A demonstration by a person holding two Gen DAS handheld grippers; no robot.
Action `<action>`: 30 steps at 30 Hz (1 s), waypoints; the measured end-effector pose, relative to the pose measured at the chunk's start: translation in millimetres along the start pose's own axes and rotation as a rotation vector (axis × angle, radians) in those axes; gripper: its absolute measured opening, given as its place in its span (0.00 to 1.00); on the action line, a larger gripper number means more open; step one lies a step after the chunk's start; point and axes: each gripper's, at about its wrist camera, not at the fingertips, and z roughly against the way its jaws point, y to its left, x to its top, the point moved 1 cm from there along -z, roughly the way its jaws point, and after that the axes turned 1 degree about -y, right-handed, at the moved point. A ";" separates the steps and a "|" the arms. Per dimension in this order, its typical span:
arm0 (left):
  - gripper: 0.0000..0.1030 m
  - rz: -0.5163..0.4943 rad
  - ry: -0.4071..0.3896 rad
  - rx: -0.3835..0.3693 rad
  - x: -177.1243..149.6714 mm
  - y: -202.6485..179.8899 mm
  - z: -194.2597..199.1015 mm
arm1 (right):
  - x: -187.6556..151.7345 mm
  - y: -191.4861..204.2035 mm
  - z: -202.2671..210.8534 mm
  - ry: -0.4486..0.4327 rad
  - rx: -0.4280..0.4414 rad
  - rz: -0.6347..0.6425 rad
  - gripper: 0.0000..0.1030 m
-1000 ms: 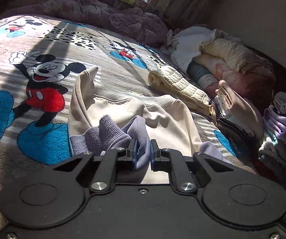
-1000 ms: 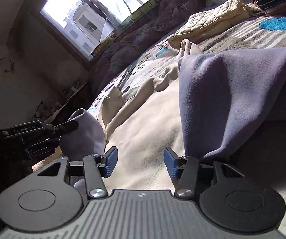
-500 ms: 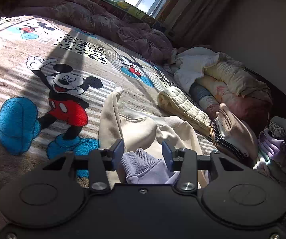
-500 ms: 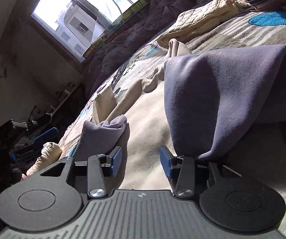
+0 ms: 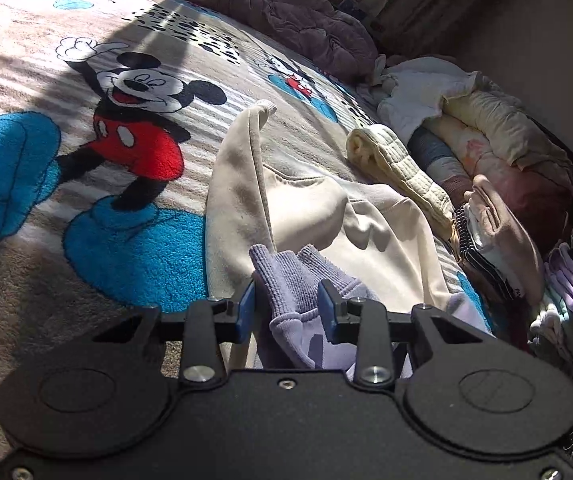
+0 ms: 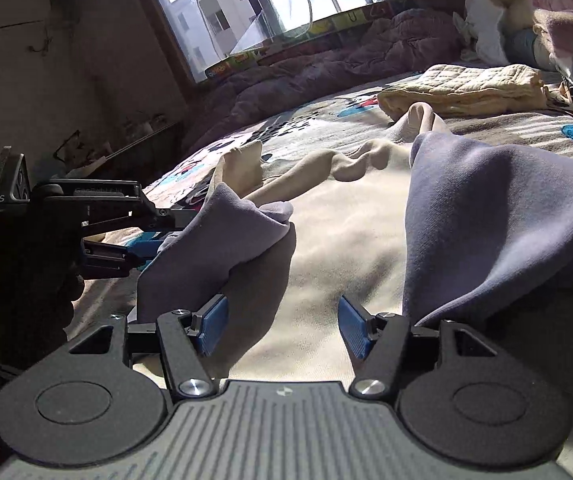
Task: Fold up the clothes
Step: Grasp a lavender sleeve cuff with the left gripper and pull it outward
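Observation:
A cream sweatshirt with lilac sleeves [image 5: 370, 232] lies on the Mickey Mouse blanket [image 5: 38, 92]. My left gripper [image 5: 286, 312] is open; the lilac ribbed cuff [image 5: 286, 276] lies loose between its blue pads, not pinched. In the right wrist view the left gripper [image 6: 154, 236] sits at the left, beside that folded lilac sleeve [image 6: 222, 240]. My right gripper [image 6: 280, 330] is open and empty, low over the cream body [image 6: 346, 248]. The other lilac sleeve [image 6: 498, 224] is folded over the body on the right.
A folded quilted cream garment [image 5: 402, 172] lies beyond the sweatshirt. Stacks of folded clothes [image 5: 502, 248] and bundled bedding [image 5: 498, 136] line the right side. A purple duvet [image 5: 286, 12] is bunched under the window [image 6: 270, 4].
My left gripper was shut on the lilac cuff a second ago; it has opened and let the cuff down onto the cream body. The right gripper has stayed open and turned more level.

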 end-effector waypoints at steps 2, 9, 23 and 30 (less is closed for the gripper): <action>0.07 -0.008 -0.007 0.010 -0.1 -0.1 2.0 | -0.9 -1.3 0.6 -0.003 0.007 -0.006 0.60; 0.06 0.044 -0.172 0.027 14.0 29.7 68.3 | -5.3 -0.9 1.7 -0.016 0.017 -0.006 0.60; 0.06 0.140 -0.395 0.167 6.6 121.9 182.6 | -5.0 -4.8 -1.2 -0.023 0.030 -0.011 0.61; 0.06 0.164 -0.431 0.208 11.7 155.4 204.8 | -6.6 -1.4 0.4 -0.022 0.023 0.001 0.61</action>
